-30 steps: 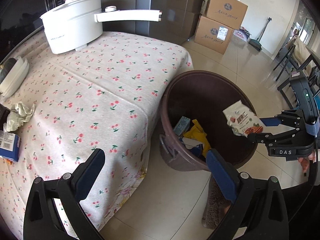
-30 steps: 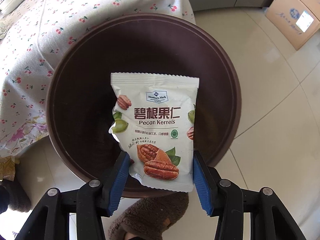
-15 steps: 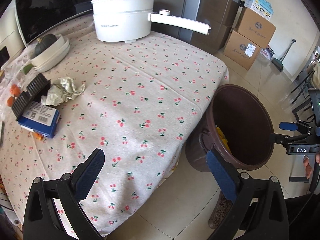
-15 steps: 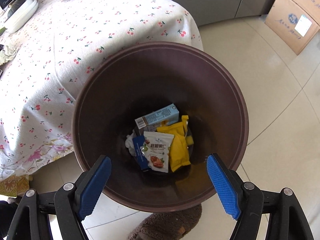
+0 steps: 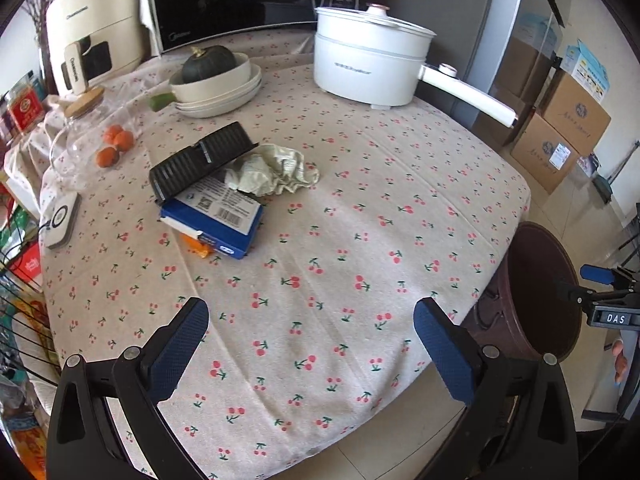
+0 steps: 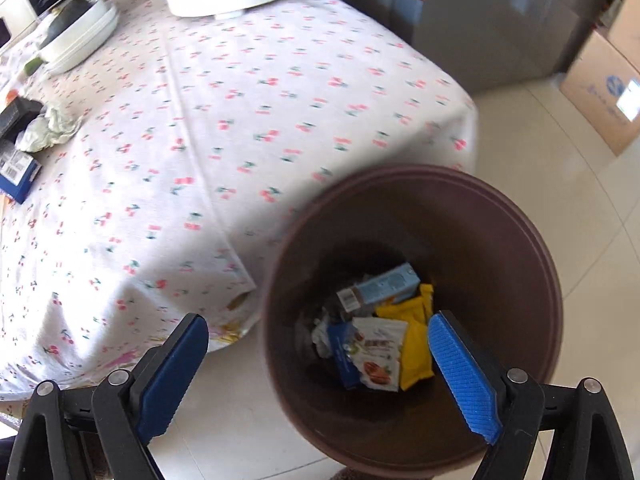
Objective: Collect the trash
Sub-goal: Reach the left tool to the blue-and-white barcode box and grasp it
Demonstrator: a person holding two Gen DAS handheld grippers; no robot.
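The brown trash bin (image 6: pixel 520 224) stands on the floor by the table; it also shows in the left wrist view (image 5: pixel 560 256). Inside lie the pecan kernel packet (image 6: pixel 378 354), yellow packets (image 6: pixel 416 344) and a light blue carton (image 6: pixel 380 288). My right gripper (image 6: pixel 320 372) is open and empty above the bin's near rim. My left gripper (image 5: pixel 312 352) is open and empty over the table's front edge. On the table lie a crumpled paper (image 5: pixel 272 170), a blue box (image 5: pixel 216 216), a black ribbed tray (image 5: pixel 200 160) and an orange wrapper (image 5: pixel 198 246).
The cherry-print tablecloth (image 5: pixel 360 240) covers the table. A white electric pot (image 5: pixel 368 64) with a long handle, stacked bowls with a squash (image 5: pixel 216 80), a glass jar (image 5: pixel 80 136) and oranges (image 5: pixel 114 146) stand at the back. Cardboard boxes (image 5: pixel 560 132) sit on the floor.
My right gripper opened and the pecan packet dropped into the bin. My left gripper swung left from the bin toward the table, bringing the table trash into view.
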